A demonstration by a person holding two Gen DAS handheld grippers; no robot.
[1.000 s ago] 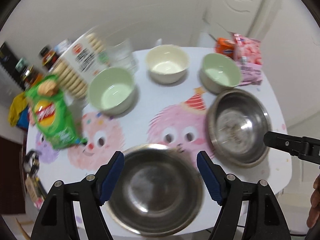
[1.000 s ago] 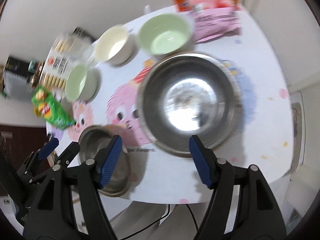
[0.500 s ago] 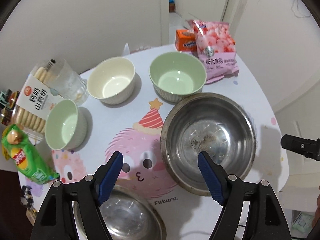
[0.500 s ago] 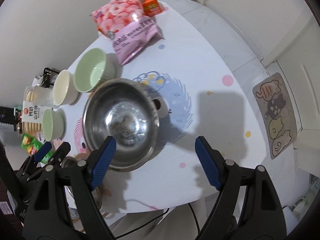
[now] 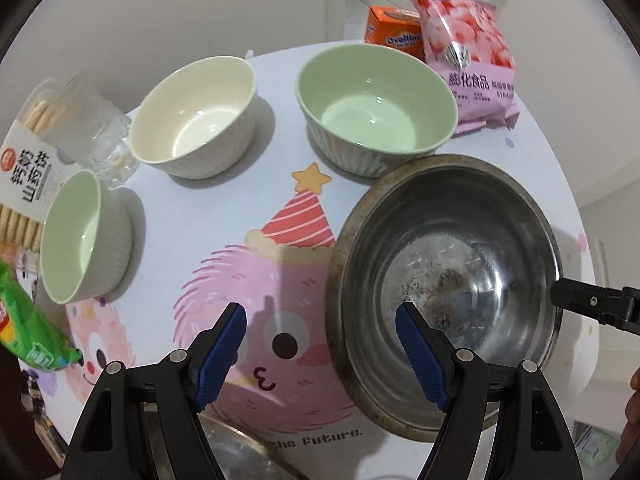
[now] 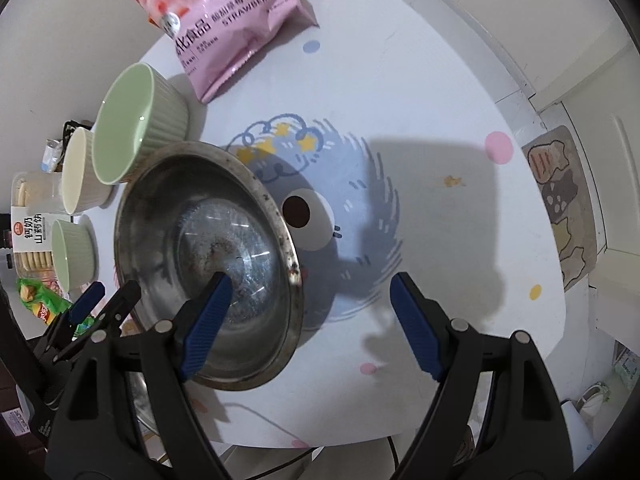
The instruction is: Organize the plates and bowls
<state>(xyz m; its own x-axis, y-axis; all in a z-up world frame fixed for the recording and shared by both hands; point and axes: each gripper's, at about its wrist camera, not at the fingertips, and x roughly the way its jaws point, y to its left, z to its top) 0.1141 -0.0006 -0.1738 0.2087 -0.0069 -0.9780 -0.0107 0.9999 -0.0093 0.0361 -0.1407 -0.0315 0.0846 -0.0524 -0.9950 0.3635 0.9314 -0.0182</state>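
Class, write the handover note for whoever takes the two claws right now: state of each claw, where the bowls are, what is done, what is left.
Left claw: open, empty, straddling the near-left rim of the large steel bowl.
Right claw: open, empty, its jaws having just opened further, straddling that bowl's right rim.
Bowls: big green bowl and cream bowl behind it, small green bowl at the left, second steel bowl at the near table edge.
Done: nothing stacked yet.
Left: probably grip the large steel bowl from both sides, then group the bowls.
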